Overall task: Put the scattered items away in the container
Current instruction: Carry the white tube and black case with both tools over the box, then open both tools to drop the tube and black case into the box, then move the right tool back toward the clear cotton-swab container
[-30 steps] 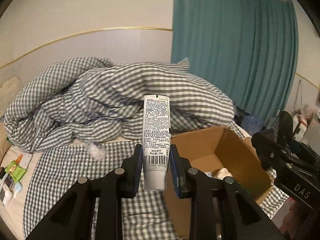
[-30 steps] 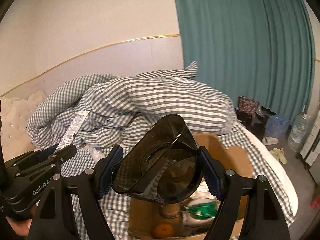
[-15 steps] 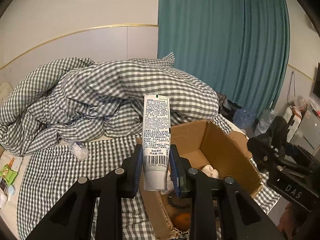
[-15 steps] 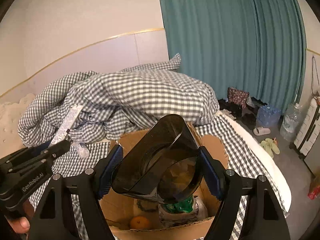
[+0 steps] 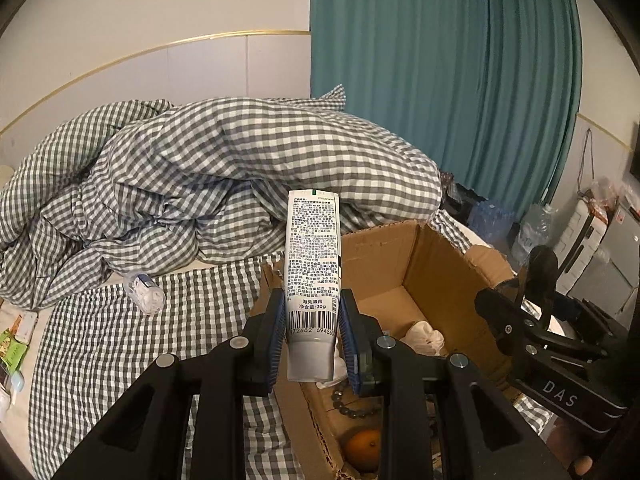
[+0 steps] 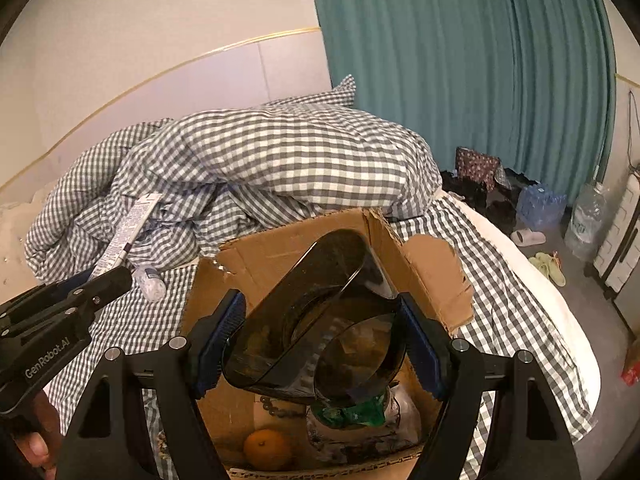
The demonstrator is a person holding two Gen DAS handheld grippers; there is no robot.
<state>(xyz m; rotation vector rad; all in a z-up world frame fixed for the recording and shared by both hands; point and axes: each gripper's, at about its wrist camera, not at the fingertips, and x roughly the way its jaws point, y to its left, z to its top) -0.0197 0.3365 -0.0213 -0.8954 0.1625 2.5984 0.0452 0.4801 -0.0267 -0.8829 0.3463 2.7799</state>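
L gripper (image 5: 311, 340) is clamped on a white printed tube (image 5: 313, 264), upright, barcode end between the pads, held above the near-left edge of the open cardboard box (image 5: 440, 264) on the gingham bed. R gripper (image 6: 320, 344) is clamped on a dark smoky plastic jug (image 6: 316, 320), tilted, hanging over the box opening. Inside the box: an orange (image 6: 267, 449), bead string (image 5: 352, 402), white cloth (image 5: 424, 332), green-and-white wrapper (image 6: 352, 416). A small clear bottle (image 5: 145, 292) lies on the sheet left of the box, near the bunched duvet (image 5: 224, 168).
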